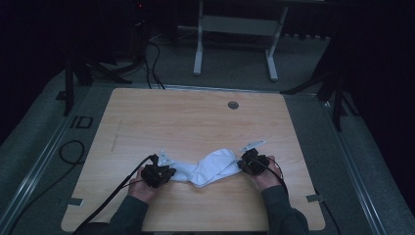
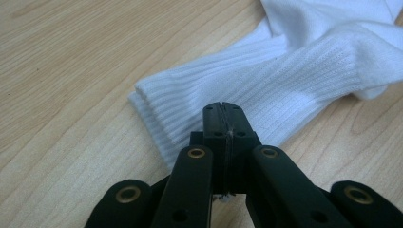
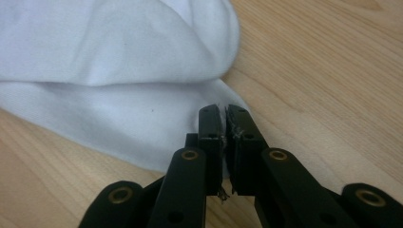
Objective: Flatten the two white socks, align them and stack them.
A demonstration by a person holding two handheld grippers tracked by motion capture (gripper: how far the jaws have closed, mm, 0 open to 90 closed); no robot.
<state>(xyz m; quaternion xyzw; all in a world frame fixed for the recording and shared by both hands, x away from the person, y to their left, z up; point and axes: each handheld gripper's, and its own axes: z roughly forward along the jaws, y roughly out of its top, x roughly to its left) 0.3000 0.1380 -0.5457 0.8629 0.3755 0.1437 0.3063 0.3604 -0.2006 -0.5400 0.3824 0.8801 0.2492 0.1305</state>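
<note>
sock [image 1: 208,167] — lies across the table [image 1: 195,117] between your hands | left gripper [image 2: 223,111] pinching ribbed cuff | right gripper [image 3: 223,116] nipping toe edge — check both bites before lifting

Sleeves: person is wearing dark grey-green sleeves [image 1: 132,211].
Left gripper [image 1: 157,172]: black, brass-ringed screws showing, grey plate, black cable [image 1: 110,196] trailing.
Right gripper [image 1: 250,163]: matching black.
</note>
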